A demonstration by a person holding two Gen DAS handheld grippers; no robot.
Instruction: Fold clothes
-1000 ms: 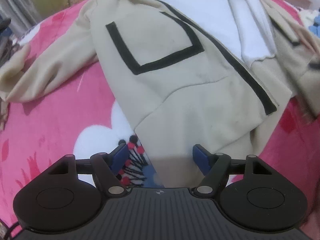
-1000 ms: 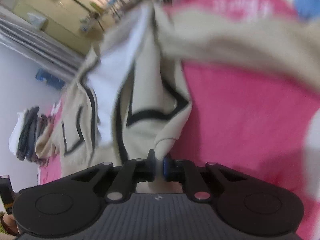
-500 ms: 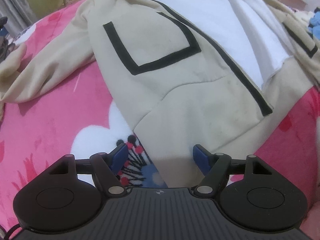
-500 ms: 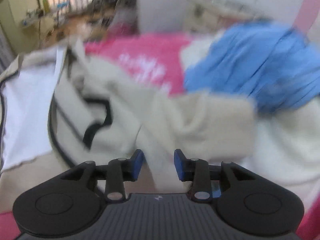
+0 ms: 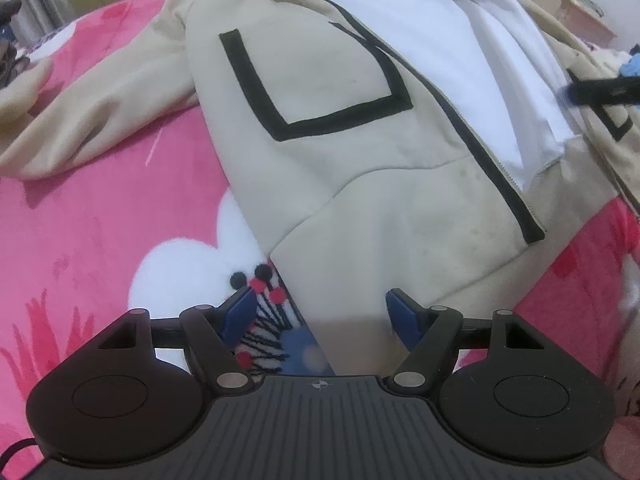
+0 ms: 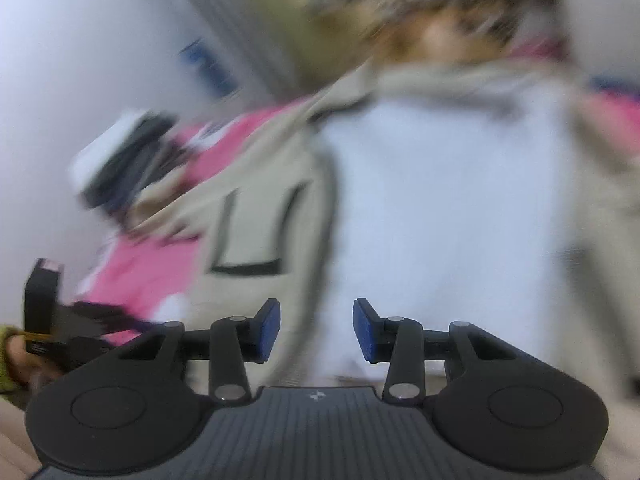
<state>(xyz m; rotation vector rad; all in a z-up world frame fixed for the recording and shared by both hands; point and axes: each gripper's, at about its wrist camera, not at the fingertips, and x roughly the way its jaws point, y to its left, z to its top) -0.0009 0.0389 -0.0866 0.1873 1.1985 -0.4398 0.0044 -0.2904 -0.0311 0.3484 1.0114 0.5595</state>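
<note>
A pink floral blanket [image 5: 100,208] fills the nine o'clock side, and a beige jacket [image 5: 360,168] with black trim lies open on it, white lining [image 5: 460,60] toward one o'clock. The left gripper [image 5: 320,312] hangs over the hem at six o'clock, jaws spread, pads clear of cloth. The right gripper [image 6: 316,326], its view blurred, has just been opening; nothing sits between its pads.

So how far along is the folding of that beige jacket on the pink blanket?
Barely started. Done: the beige jacket lies spread on the pink blanket, front open, white lining showing. In hand: nothing; the left gripper hangs open over the hem, and the right gripper, jaws just opened, holds no cloth. Left: closing the front, folding in the sleeve, folding the body.
</note>
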